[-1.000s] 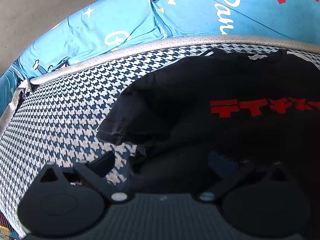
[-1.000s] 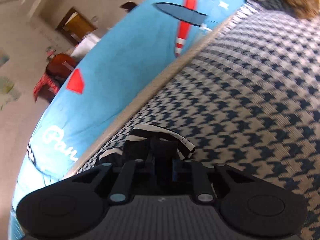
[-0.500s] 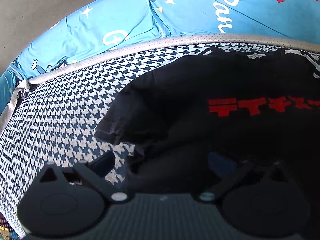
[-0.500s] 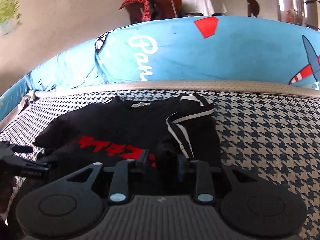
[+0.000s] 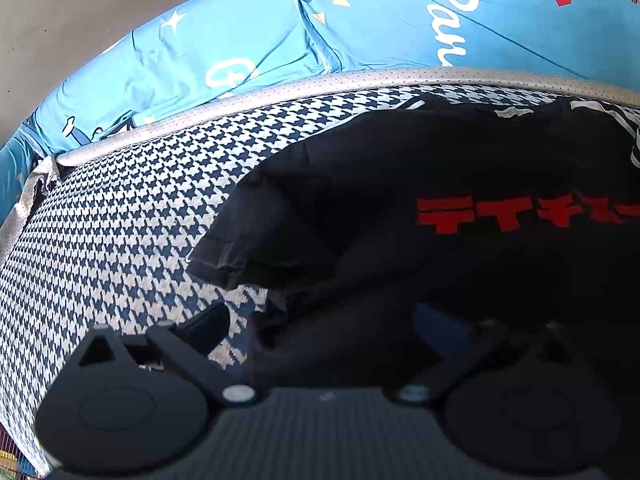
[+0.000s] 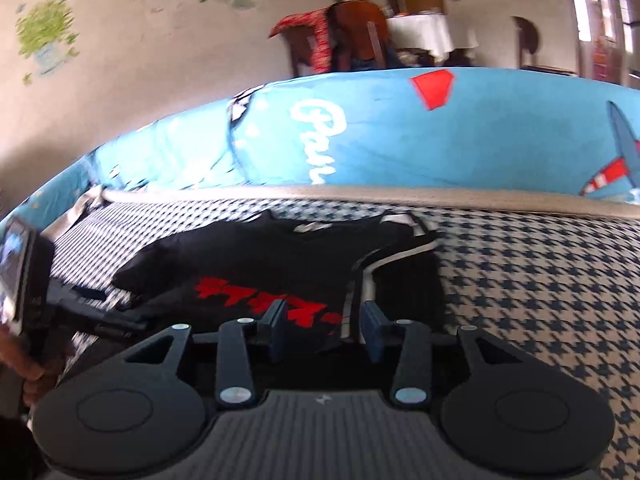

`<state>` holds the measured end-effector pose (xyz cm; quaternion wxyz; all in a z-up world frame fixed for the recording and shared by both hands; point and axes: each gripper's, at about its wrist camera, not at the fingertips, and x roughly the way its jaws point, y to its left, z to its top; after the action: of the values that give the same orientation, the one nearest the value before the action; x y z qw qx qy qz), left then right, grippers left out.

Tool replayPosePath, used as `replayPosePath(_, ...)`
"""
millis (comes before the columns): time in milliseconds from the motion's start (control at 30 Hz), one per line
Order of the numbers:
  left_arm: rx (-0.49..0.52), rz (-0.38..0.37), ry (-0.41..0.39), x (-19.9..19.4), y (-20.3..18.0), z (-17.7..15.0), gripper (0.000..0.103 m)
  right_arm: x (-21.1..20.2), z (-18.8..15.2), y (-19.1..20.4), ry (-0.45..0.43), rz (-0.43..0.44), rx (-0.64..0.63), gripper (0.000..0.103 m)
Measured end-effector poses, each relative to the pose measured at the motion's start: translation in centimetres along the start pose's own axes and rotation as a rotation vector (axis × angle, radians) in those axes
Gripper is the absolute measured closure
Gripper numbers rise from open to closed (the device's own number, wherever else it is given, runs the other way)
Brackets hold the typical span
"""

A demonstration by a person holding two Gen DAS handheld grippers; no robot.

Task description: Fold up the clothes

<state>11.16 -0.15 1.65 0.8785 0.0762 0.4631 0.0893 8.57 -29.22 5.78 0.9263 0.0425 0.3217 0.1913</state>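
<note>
Black T-shirt [image 6: 256, 264] lies on the houndstooth cover [image 6: 540, 280] before you — red blocky print, white-striped sleeve folded in. Your right gripper [image 6: 324, 330] is opening, nothing pinched; your left gripper [image 5: 320, 320] stands wide over dark cloth.

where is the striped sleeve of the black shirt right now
In the right wrist view, the black-and-white striped sleeve lies folded over the right side of the black t-shirt with red lettering, on the houndstooth-patterned cushion, just beyond the opening right gripper.
</note>
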Motion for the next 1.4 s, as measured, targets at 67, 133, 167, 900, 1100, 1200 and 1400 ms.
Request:
replayPosePath(67,0.002,0.001,0.000,0.0,-0.1,0.0,0.000,0.4,0.0,-0.3,0.004,-0.030,0.017,0.061)
replayPosePath(133,0.004,0.002,-0.001,0.1,-0.1,0.0,0.000,1.2,-0.2,-0.3,0.022,-0.048,0.015,0.060)
replayPosePath(167,0.004,0.003,-0.001,0.1,-0.1,0.0,0.000,1.6,-0.3,-0.3,0.029,-0.054,0.018,0.060)
replayPosePath(900,0.037,-0.017,0.021,0.7,-1.1,-0.2,0.000,1.3,1.0,-7.9,-0.175,-0.585,0.219,0.091)
replayPosePath(1100,0.043,-0.022,0.021,0.8,-1.3,-0.2,0.000,1.2,1.2,-10.8,-0.219,-0.641,0.284,0.091)
replayPosePath(1200,0.042,-0.024,0.021,0.8,-1.3,-0.1,0.000,0.5,1.1,-11.4,-0.228,-0.654,0.323,0.084)
replayPosePath(1400,0.038,-0.034,0.014,0.4,-1.5,-0.1,0.000,-1.1,0.6,-11.7,-0.190,-0.614,0.375,0.066)
